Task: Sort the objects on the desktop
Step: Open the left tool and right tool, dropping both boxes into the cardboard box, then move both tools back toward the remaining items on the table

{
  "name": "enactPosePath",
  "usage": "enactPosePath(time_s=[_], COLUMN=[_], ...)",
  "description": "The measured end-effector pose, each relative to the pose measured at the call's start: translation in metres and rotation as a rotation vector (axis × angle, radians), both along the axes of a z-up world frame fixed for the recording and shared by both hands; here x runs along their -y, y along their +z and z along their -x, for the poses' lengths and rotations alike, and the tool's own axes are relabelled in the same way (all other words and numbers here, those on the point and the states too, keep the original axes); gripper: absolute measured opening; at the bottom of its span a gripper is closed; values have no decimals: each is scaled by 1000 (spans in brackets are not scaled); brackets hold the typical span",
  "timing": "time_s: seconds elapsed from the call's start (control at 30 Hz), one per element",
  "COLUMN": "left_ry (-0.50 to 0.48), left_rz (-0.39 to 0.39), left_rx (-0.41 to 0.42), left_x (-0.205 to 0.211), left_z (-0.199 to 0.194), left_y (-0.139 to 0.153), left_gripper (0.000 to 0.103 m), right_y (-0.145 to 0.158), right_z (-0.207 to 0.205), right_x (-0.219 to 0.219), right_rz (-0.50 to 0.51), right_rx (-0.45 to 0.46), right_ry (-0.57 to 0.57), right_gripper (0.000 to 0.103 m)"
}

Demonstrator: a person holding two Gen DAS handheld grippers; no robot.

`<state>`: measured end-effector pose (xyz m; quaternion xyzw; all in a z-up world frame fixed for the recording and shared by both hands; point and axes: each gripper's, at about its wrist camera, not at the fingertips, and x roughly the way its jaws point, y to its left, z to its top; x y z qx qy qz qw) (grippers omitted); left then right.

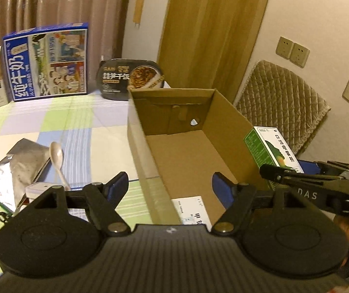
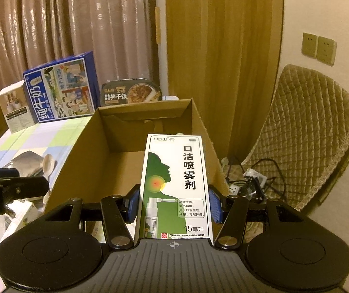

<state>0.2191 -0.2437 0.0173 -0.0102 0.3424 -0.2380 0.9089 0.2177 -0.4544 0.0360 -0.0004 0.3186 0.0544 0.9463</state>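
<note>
Spray box (image 2: pixel 174 185) between right tongs (image 2: pixel 173 206)

Green-white spray box (image 2: pixel 174 185), above cardboard box (image 2: pixel 125 131)

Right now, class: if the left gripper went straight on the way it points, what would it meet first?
Probably the cardboard box: the open left gripper straddles its near left wall, so that wall comes first, though depth is unclear.

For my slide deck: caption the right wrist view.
Right gripper grips a green-and-white spray box above the open cardboard box on the checkered tablecloth.
</note>
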Motion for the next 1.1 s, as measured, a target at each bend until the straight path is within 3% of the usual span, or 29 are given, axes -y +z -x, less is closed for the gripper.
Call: enactPosePath(time_s=[0.17, 0.63, 0.87, 1.1], left_ry=[12, 71, 100, 154], left_rz=[0, 9, -13, -51], left_rx=[-2, -15, -25, -25], left_x=[-8, -51, -84, -134], left_z=[2, 35, 69, 112], left_y=[-1, -1, -2, -8], left_gripper=[73, 77, 79, 92], right_y=[2, 21, 33, 30], right_z=[-2, 51, 99, 134], right_x=[2, -7, -39, -79], right_rz=[-83, -97, -141, -156], right_rx=[31, 56, 84, 52], right_ry=[26, -19, 34, 113], right_gripper=[56, 69, 88, 101])
